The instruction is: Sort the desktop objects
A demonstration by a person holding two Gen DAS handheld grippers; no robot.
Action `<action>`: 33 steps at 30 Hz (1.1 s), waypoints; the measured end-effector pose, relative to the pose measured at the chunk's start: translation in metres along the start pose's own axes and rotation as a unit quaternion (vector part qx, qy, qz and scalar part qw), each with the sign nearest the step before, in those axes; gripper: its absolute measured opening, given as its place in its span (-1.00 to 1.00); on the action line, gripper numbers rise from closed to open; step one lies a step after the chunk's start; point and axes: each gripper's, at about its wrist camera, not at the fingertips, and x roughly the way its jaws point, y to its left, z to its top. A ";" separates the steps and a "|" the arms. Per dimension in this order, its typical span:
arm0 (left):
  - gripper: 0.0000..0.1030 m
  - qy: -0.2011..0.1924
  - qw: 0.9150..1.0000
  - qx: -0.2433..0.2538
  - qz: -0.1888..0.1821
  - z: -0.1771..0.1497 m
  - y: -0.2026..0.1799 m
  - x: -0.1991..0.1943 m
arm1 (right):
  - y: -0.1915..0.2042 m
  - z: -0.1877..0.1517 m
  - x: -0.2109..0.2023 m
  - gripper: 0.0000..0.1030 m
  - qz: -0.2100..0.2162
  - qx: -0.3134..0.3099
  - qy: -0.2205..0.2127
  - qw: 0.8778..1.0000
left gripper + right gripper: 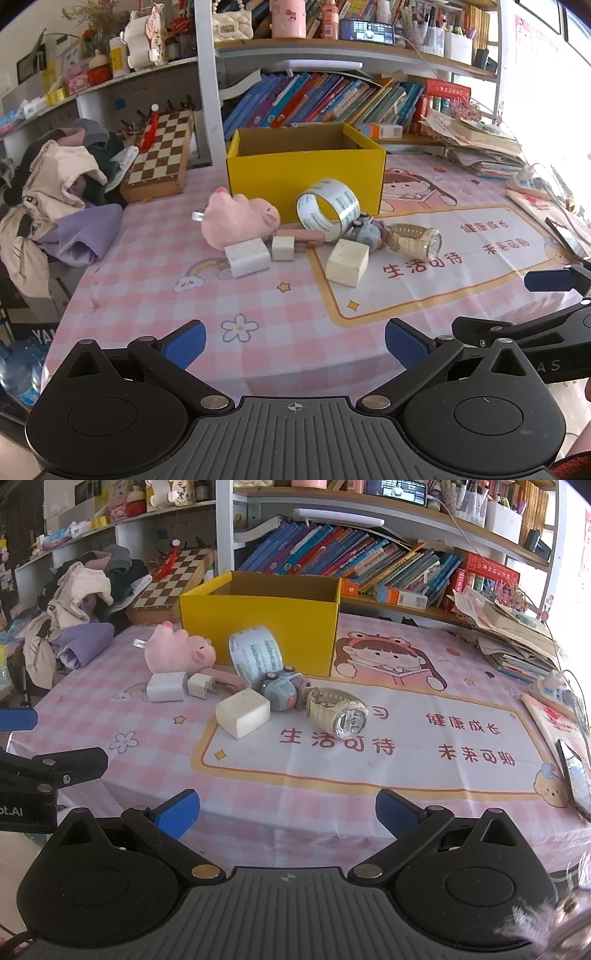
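Note:
A yellow box [306, 177] [258, 624] stands open at the back of the table. In front of it lie a pink plush pig [236, 218] [177, 651], a tape roll [328, 206] [255, 657], two white chargers [246, 257] [166, 686], a cream block [347, 262] [243, 712], a small grey toy camera [365, 230] [282, 690] and a cream watch [417, 238] [340, 710]. My left gripper [295, 343] is open and empty over the table's front edge. My right gripper [288, 812] is open and empty, also at the front edge.
A chessboard [162, 155] and a pile of clothes [62, 192] sit at the left. Book rows [325, 99] fill the shelf behind. Stacked papers [517, 635], a power strip [557, 690] and a phone [576, 779] lie at the right.

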 end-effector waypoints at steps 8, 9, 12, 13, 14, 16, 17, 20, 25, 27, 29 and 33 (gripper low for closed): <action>1.00 -0.006 1.000 -0.020 -0.005 -0.001 0.008 -0.001 | -0.004 0.002 -0.003 0.98 0.010 0.005 -0.009 1.000; 1.00 -0.005 1.000 -0.021 -0.005 -0.001 0.008 -0.001 | -0.004 0.003 -0.003 0.98 0.010 0.004 -0.009 1.000; 1.00 -0.003 1.000 -0.021 -0.006 -0.001 0.008 0.000 | -0.004 0.003 -0.003 1.00 0.010 -0.001 -0.009 1.000; 1.00 -0.004 1.000 -0.019 -0.008 -0.001 0.007 0.000 | -0.004 0.003 -0.002 1.00 0.010 -0.003 -0.008 1.000; 1.00 -0.004 1.000 -0.018 -0.009 -0.001 0.007 0.000 | -0.004 0.003 -0.002 1.00 0.009 -0.004 -0.006 1.000; 1.00 -0.004 1.000 -0.015 -0.011 -0.001 0.006 0.000 | -0.004 0.003 -0.001 1.00 0.007 -0.004 -0.004 1.000; 1.00 -0.004 1.000 -0.014 -0.013 -0.001 0.006 0.000 | -0.005 0.002 -0.001 1.00 0.009 -0.004 -0.004 1.000; 1.00 -0.005 1.000 -0.009 -0.017 -0.001 0.004 0.000 | -0.003 0.002 -0.003 1.00 0.016 -0.015 -0.010 1.000; 1.00 -0.011 0.999 -0.025 -0.019 0.000 0.008 0.000 | 0.004 0.003 -0.003 1.00 0.016 -0.040 -0.010 0.999; 1.00 -0.009 0.999 -0.030 -0.015 0.000 0.010 0.001 | 0.003 0.003 -0.002 1.00 0.015 -0.036 -0.009 0.999; 1.00 -0.007 0.999 -0.032 -0.014 0.001 0.011 0.002 | 0.001 0.004 -0.001 1.00 0.015 -0.030 -0.007 0.999; 1.00 -0.001 1.000 -0.022 -0.014 0.002 0.009 0.004 | -0.002 0.005 0.001 1.00 0.014 -0.018 -0.004 1.000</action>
